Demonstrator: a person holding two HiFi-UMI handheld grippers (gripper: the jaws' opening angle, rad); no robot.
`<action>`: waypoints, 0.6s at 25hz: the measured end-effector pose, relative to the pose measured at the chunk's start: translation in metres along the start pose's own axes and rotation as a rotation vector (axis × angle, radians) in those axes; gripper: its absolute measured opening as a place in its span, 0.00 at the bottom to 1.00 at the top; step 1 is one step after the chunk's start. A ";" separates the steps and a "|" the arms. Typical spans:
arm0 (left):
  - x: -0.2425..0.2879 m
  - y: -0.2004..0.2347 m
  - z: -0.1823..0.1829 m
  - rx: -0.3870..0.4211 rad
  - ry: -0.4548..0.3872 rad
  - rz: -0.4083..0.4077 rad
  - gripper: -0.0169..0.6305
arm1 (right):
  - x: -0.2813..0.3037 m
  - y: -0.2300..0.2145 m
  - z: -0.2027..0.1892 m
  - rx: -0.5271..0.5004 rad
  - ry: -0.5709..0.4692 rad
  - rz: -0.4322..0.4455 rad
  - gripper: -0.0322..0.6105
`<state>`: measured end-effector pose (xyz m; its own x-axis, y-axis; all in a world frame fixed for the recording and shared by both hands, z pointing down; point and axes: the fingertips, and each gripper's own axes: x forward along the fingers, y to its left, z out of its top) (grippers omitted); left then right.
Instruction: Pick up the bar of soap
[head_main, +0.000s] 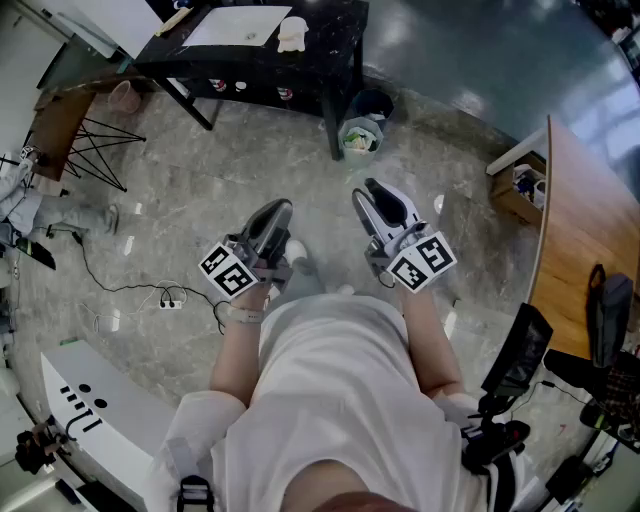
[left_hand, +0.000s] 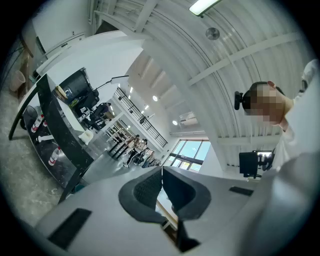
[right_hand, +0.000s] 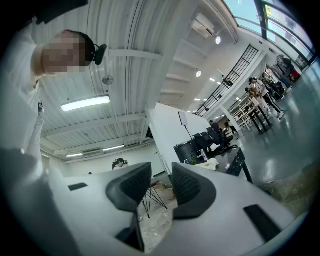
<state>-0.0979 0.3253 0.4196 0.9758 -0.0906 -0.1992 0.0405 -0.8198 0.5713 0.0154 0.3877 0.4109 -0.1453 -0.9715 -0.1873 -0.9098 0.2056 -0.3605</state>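
**A:** Close to the body, the left gripper (left_hand: 161, 176) has its fingers clenched on nothing; the right gripper (right_hand: 161, 180) has them parted and empty.
**B:** And the soap?
**A:** Probably that pale lump (head_main: 291, 34) on the far desk (head_main: 335, 38), though it's too small to be sure. Clenched fingers would shove it, and slick soap could skid off.

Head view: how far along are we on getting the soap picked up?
Done: nothing yet. In hand: nothing. The left hand-held gripper is shut and the right hand-held gripper stands open, both empty, held over the grey stone floor short of the black table. Left: approach the table, where a pale off-white lump may be the soap, then grasp and lift it.
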 end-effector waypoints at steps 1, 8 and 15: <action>0.000 0.000 0.000 -0.001 -0.001 -0.001 0.04 | 0.001 0.000 0.000 -0.002 0.002 -0.001 0.27; 0.019 0.028 0.009 -0.017 0.002 -0.001 0.04 | 0.024 -0.021 0.001 -0.004 0.016 -0.010 0.27; 0.047 0.081 0.029 -0.049 0.008 -0.010 0.04 | 0.070 -0.057 -0.006 -0.001 0.040 -0.042 0.27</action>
<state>-0.0550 0.2383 0.4334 0.9769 -0.0777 -0.1990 0.0607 -0.7921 0.6074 0.0547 0.3072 0.4241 -0.1225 -0.9832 -0.1352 -0.9158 0.1645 -0.3663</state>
